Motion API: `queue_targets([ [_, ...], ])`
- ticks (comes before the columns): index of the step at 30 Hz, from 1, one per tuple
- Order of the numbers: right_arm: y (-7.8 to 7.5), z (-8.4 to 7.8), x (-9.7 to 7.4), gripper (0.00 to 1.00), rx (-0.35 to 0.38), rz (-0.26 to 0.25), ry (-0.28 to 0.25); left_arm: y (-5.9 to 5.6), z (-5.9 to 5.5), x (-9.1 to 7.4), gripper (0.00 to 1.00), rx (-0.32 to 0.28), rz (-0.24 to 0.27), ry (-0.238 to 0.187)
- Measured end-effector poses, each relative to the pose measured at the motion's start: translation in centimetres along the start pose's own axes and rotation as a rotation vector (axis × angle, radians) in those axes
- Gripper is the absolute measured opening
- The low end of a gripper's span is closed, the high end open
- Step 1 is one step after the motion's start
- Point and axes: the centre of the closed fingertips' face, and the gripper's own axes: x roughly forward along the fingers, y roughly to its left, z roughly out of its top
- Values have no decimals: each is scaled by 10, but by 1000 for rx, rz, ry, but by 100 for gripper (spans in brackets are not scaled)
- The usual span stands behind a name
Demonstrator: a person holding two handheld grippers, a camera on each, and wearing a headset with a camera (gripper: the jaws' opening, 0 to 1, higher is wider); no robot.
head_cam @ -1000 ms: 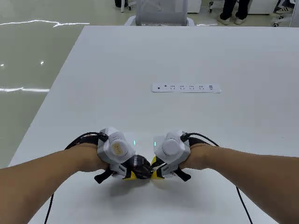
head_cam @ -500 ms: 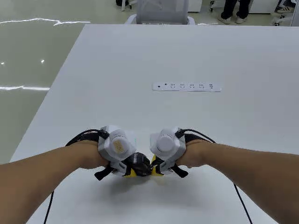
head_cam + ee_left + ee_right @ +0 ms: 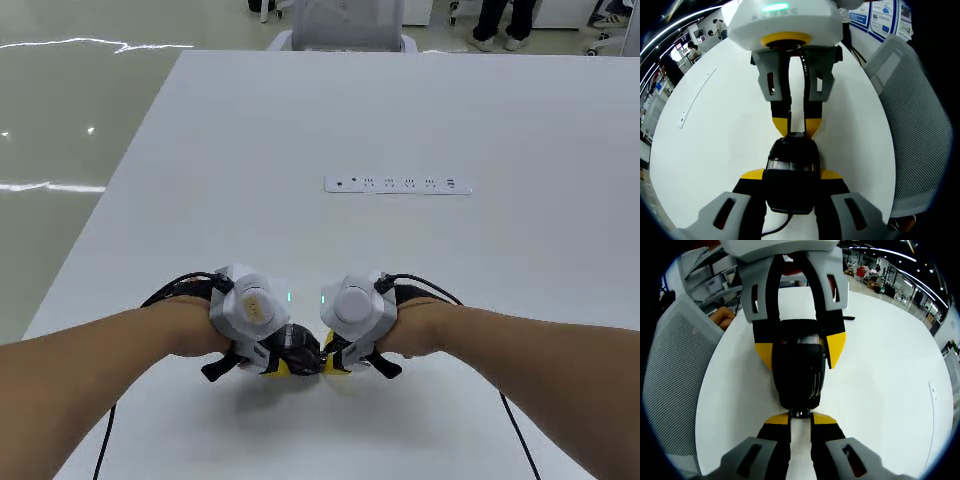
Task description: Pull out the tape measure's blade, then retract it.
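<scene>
Right tool shifted closer, boxy black ribbed tape measure, left tool

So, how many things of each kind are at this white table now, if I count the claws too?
tape measure: 1
power strip: 1
claws: 2, the left claw and the right claw, both shut on the tape measure
Total: 4

No readable text, wall posters too blurred
</scene>
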Motion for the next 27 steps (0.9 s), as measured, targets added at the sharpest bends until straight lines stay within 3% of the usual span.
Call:
queue_targets([
  [27,-1,-9,-4,13,-11,-4,28,-1,-1,0,32,-9,2,-12],
])
